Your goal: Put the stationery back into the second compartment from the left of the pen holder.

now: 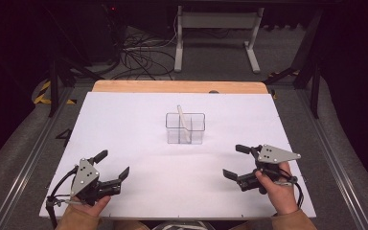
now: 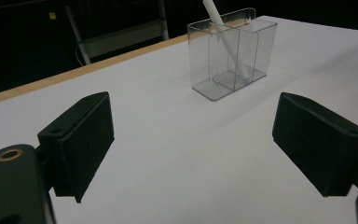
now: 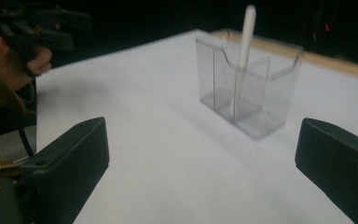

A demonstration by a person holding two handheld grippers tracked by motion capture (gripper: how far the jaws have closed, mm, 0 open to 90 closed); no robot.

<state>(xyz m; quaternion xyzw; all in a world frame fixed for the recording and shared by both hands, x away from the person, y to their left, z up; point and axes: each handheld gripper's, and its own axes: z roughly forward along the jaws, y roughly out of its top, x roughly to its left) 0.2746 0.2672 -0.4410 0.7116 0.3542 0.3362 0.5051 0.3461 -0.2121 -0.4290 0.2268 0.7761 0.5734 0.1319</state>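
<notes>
Both hands sit at the near edge of the white table sheet (image 1: 139, 158), each holding a black two-jaw gripper. Left gripper (image 1: 113, 165) has its jaws spread wide, nothing between them, pointing forward and to its right. Right gripper (image 1: 235, 161) is also spread wide and empty, pointing forward and to its left. Neither touches anything but the person's hand.

Bare sheet lies ahead of both grippers, no clutter.

Farther on, near the middle of the table, stands the clear plastic rectangular holder with inner dividers (image 1: 185, 128), upright. It lies ahead and to the right of the left gripper, ahead and to the left of the right gripper, well apart from both and roughly between their lines of aim. Neither hand looks clearly nearer in the high view; call it about even.

A slim white stick, pen-like (image 1: 182, 120), stands in the holder; its lower end rests on the holder floor in the middle compartment, seen best in the left gripper view (image 2: 228, 44). Its long axis is near vertical, tilted, with the upper end poking out above the rim. In the right gripper view (image 3: 243, 51) the exposed top is clear of the walls, so a pinch on the top from above or from the side looks workable for either gripper.

Past the sheet: wooden table edge (image 1: 179, 86), then floor and cables.
</notes>
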